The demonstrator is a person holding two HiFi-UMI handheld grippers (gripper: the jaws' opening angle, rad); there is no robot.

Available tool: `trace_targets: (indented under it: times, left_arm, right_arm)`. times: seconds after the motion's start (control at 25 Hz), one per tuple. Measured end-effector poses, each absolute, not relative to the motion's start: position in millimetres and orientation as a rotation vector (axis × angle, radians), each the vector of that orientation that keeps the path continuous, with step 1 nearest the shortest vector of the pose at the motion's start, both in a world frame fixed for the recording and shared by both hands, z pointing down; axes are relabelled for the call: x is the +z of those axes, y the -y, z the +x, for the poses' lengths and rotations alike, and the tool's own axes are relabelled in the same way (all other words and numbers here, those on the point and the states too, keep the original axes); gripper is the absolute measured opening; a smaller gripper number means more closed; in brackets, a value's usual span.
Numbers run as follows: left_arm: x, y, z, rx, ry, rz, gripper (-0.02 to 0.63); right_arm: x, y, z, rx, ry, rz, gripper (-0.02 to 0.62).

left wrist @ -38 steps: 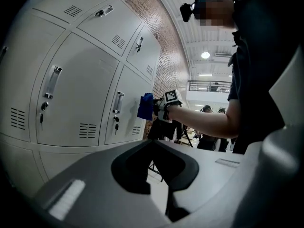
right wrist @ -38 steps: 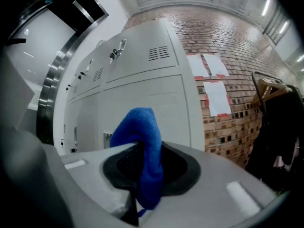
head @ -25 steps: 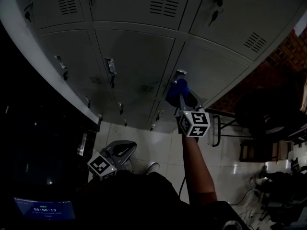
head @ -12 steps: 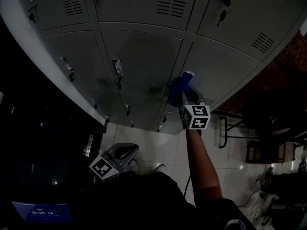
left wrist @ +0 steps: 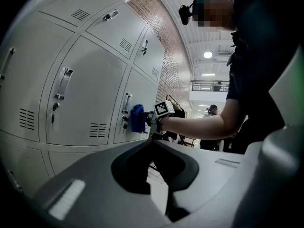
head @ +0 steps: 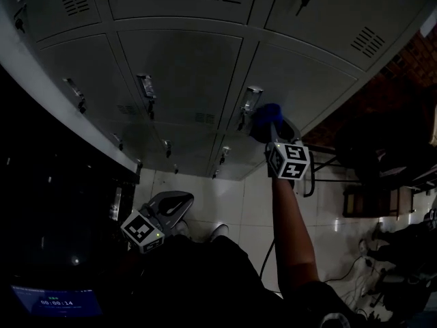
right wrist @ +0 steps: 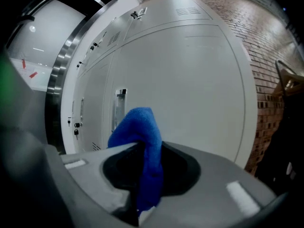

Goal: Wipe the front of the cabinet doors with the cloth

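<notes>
Gripping: the right gripper (right wrist: 145,177) has its jaws closed on the blue cloth (right wrist: 140,127), which rises from between them as a folded hump.
Cloth place: in the head view the cloth (head: 268,113) sits against the front of a grey cabinet door (head: 311,80) in the middle row, at that door's left edge. It is just right of the metal handle (head: 250,100).
Contact: from the left gripper view the cloth (left wrist: 137,118) looks pressed flat to the door, beside the handle (left wrist: 126,103).
Right gripper pose: held out at arm's length towards the door, its marker cube facing the head camera and the right gripper (head: 272,130) pointing at the cabinet.
Left gripper: low and well apart from the doors, near the person's body in the head view (head: 174,207). In its own view the left gripper (left wrist: 153,148) has its jaws brought together with nothing between them.
Cabinet: a bank of grey locker doors (right wrist: 190,80) with vent slots, upright handles and small locks, some with keys hanging.
Arm: the person's bare forearm (head: 290,231) runs from the lower frame up to the right gripper.
Surroundings: pale tiled floor (head: 232,210) below the lockers and a brick wall (left wrist: 171,61) past the end of the row.
</notes>
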State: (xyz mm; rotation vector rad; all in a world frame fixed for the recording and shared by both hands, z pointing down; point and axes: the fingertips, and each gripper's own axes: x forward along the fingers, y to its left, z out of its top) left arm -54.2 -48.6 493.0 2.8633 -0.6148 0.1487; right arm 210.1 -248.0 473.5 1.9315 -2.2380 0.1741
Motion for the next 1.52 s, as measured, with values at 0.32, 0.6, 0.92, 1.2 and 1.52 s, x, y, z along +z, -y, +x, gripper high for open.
trace_targets:
  times: [0.32, 0.6, 0.92, 1.2, 1.52]
  left_arm:
    - [496, 57, -39, 0.114, 0.576, 2.867, 0.000]
    - [502, 55, -33, 0.120, 0.553, 2.860, 0.000]
    - [505, 53, -30, 0.108, 0.560, 2.855, 0.000]
    - [510, 54, -35, 0.115, 0.587, 2.839, 0.000]
    - [515, 56, -38, 0.111, 0.623, 2.827, 0.000]
  right_arm:
    - [483, 228, 299, 0.237, 2.086, 2.112, 0.067]
    - [485, 214, 348, 0.250, 1.983, 2.213, 0.067]
    - [487, 200, 360, 0.261, 1.961, 2.272, 0.067]
    - [476, 179, 296, 0.252, 2.130, 2.209, 0.067]
    - [472, 181, 180, 0.216, 2.385, 1.954, 0.067]
